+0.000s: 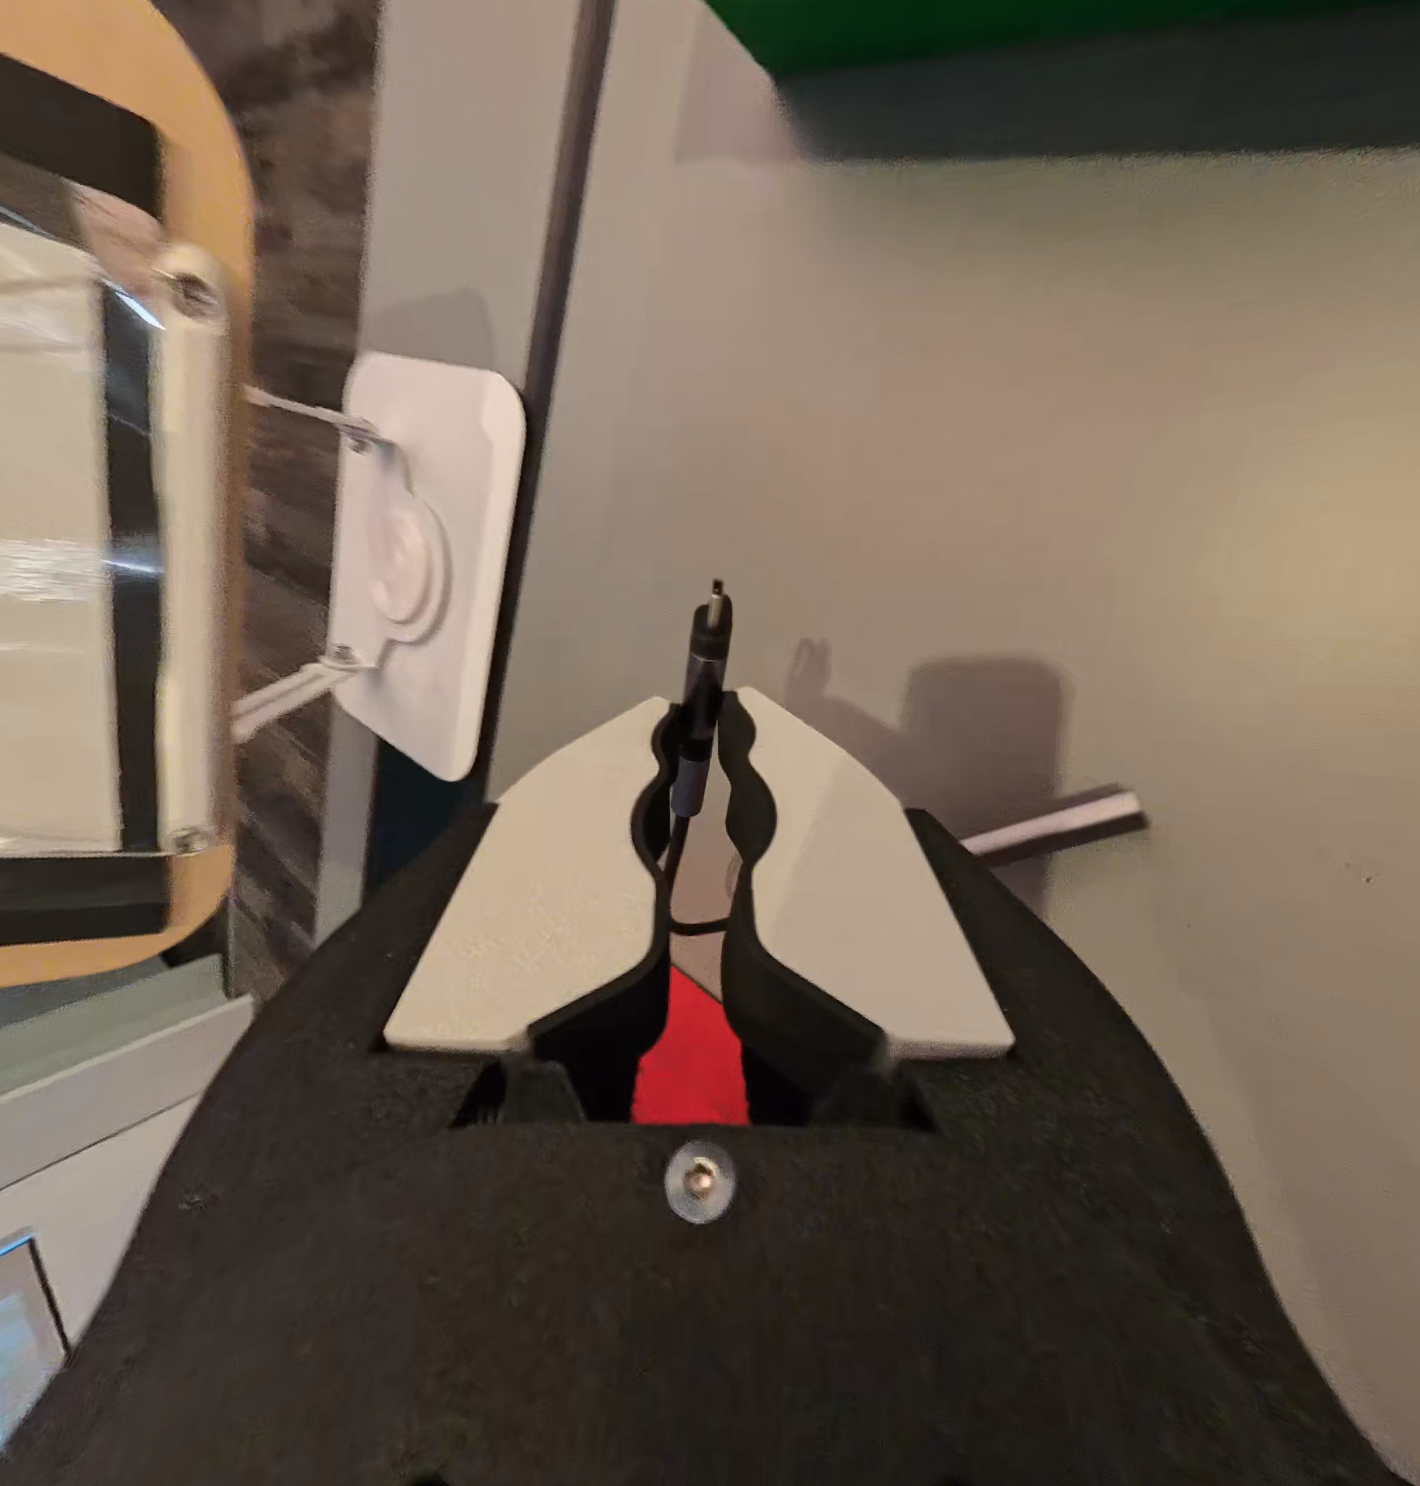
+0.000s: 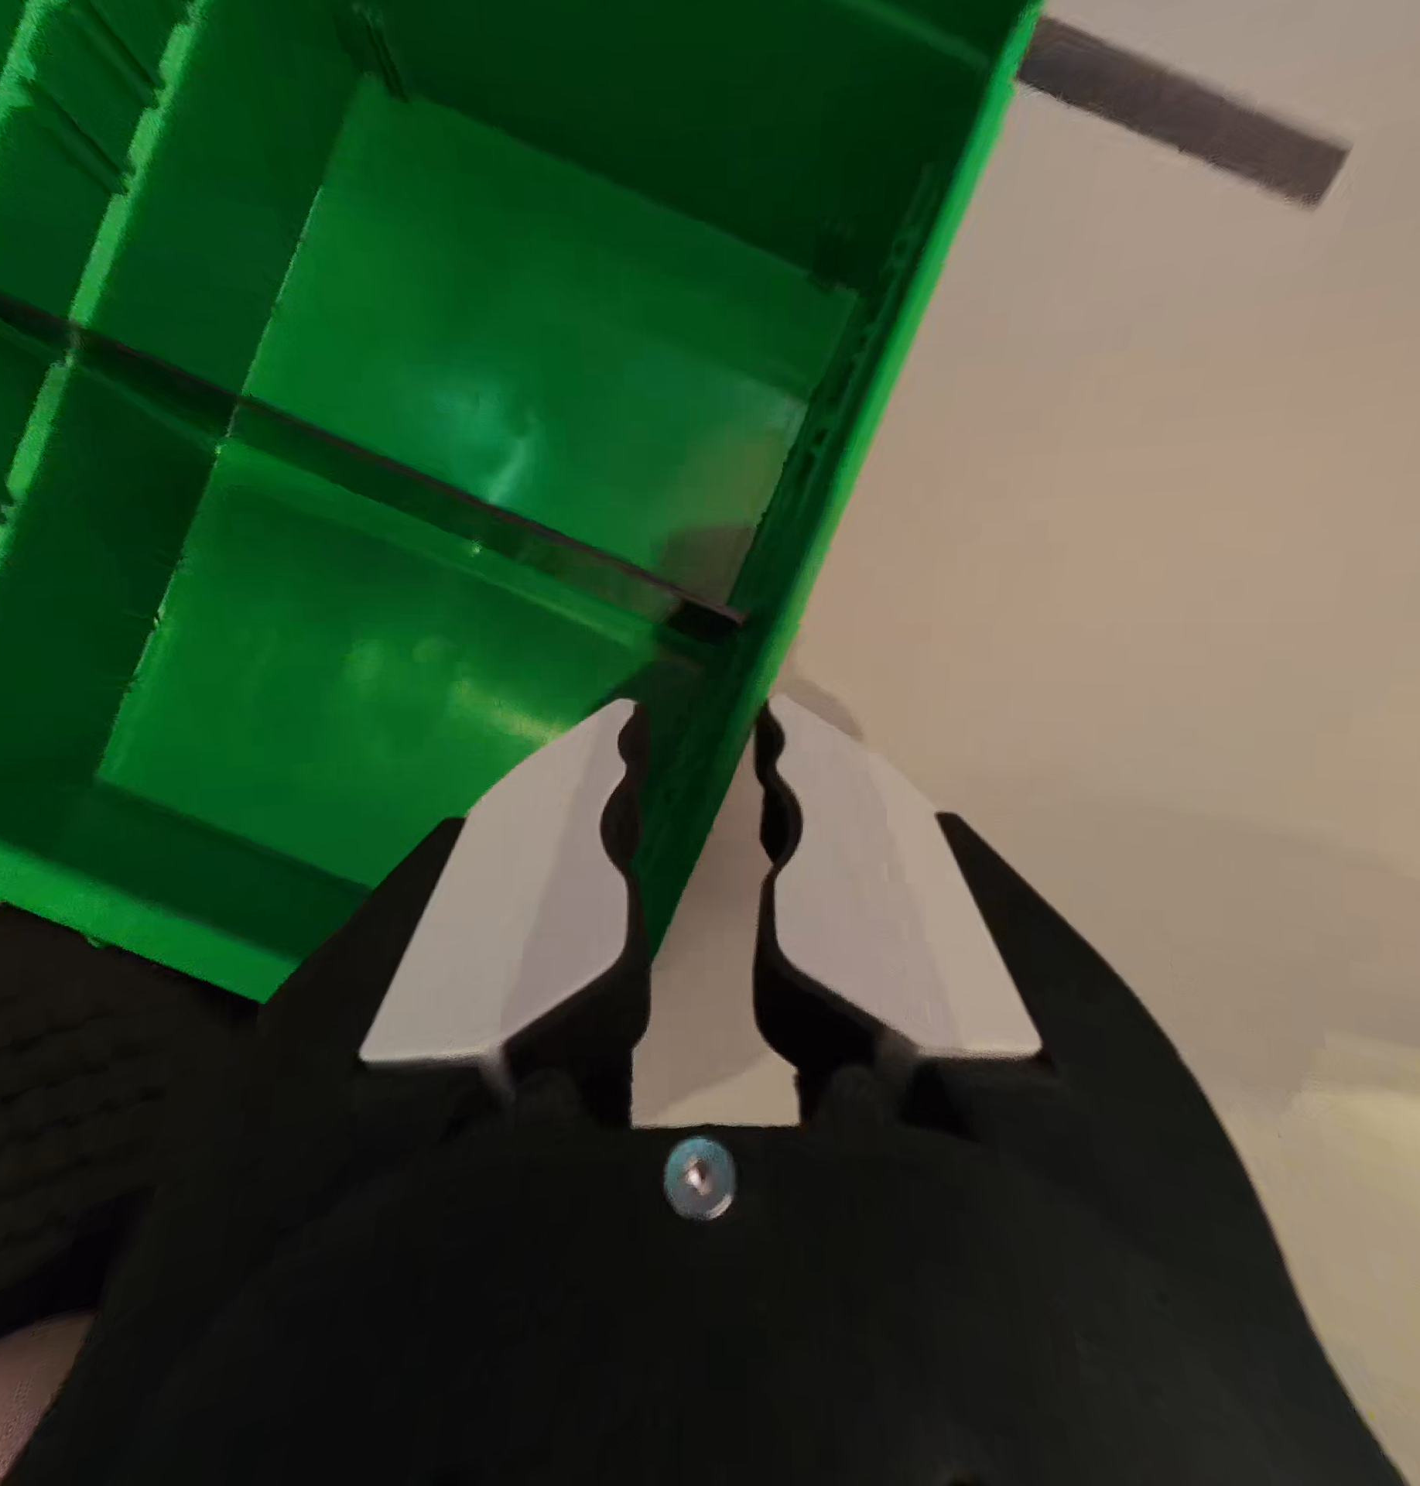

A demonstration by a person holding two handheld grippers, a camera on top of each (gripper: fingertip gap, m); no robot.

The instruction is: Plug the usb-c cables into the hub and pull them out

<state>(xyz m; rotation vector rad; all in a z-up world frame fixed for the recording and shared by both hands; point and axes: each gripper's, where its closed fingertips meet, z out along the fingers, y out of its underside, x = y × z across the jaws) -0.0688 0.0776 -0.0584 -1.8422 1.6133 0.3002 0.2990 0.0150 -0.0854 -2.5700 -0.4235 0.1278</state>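
In the left wrist view my left gripper (image 1: 702, 704) is shut on a black usb-c cable (image 1: 708, 643). Its metal plug sticks out past the fingertips, and the thin cord loops back between the fingers. A dark grey bar (image 1: 1060, 824), possibly the hub, lies on the pale table to the right of and beyond the gripper. In the right wrist view my right gripper (image 2: 698, 712) is open and empty. It hovers over the right wall of a green bin (image 2: 875, 418). The same kind of dark grey bar (image 2: 1189, 112) lies at the top right.
The green bin (image 2: 449, 402) has several empty compartments split by a dark divider (image 2: 465, 498). A white square plate with a round mount (image 1: 429, 579) and a clear-fronted tan panel (image 1: 87, 523) stand at the left. A red patch (image 1: 690, 1061) shows under the left gripper.
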